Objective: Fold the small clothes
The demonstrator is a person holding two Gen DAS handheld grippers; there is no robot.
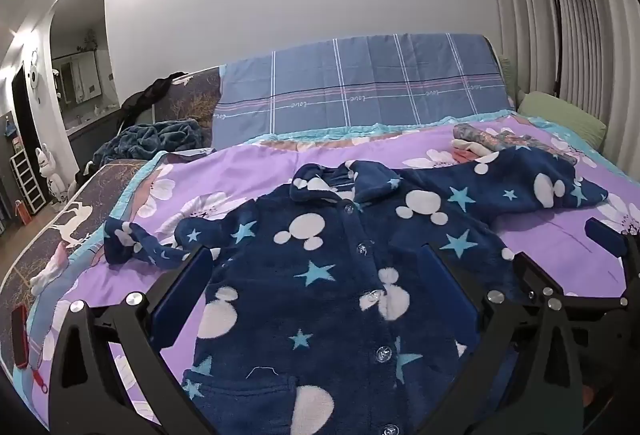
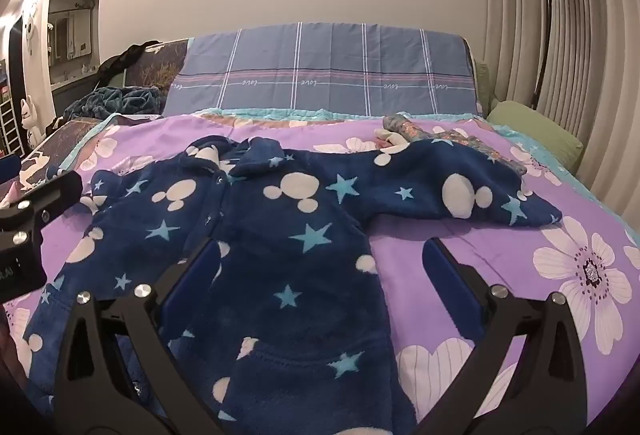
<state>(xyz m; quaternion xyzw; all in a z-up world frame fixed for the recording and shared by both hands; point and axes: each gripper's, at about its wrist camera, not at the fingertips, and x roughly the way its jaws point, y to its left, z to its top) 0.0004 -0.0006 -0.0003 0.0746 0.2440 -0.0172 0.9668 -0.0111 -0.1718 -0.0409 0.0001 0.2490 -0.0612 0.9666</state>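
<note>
Two grippers hover over a navy fleece top [image 1: 320,275] spread flat, buttoned front up, on a purple floral bedspread [image 2: 500,247]. Left gripper [image 1: 318,263] and right gripper [image 2: 320,255]: jaws wide apart, gripping nothing. One sleeve [image 2: 460,175] extends rightward.

Left gripper [image 1: 316,255] and right gripper [image 2: 320,247] tilt downward, fingers [image 1: 192,275] spread wide
</note>
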